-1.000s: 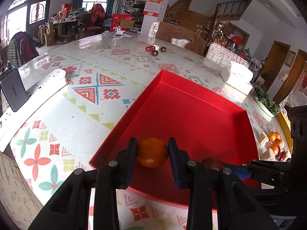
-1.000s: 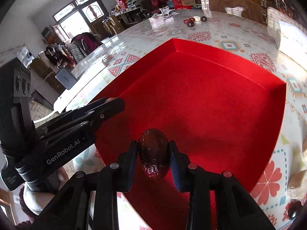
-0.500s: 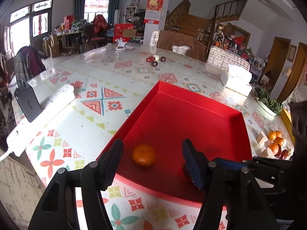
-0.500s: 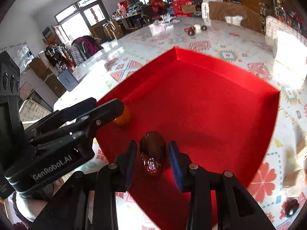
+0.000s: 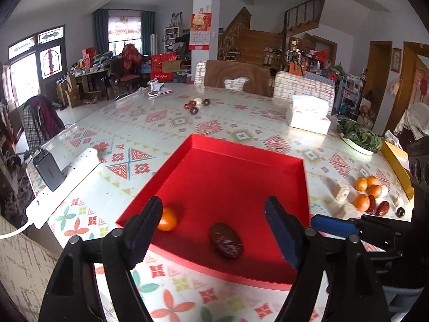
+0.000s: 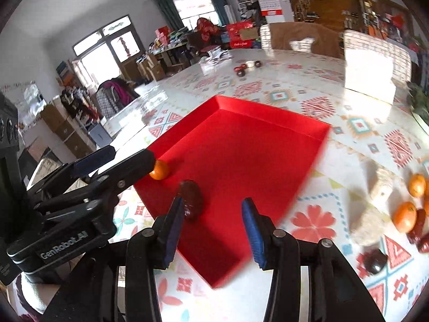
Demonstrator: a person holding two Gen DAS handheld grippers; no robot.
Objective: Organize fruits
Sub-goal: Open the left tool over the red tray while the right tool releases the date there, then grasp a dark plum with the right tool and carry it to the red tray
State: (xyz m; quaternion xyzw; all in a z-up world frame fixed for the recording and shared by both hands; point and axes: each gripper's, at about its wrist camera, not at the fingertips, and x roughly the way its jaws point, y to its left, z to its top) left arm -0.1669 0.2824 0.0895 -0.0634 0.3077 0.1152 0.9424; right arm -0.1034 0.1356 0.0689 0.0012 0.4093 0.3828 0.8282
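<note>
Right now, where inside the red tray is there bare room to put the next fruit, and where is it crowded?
The flat red cardboard tray is bare across its middle, far side and right wall. Only its near-left corner is taken: the small orange tangerine and the dark red wrinkled date lie there. The table to the tray's right is crowded with loose fruit.

tray [image 5: 249, 145] middle and far half: open floor
near corner: orange [image 5: 166, 222], date [image 5: 225, 240]
right counter [image 5: 161, 123]: loose fruit [image 5: 368, 193]

Bright windows [image 5: 22, 72], wooden staircase [image 5: 257, 40], white pillar [image 5: 205, 5], cluttered desk [image 5: 88, 73]
</note>
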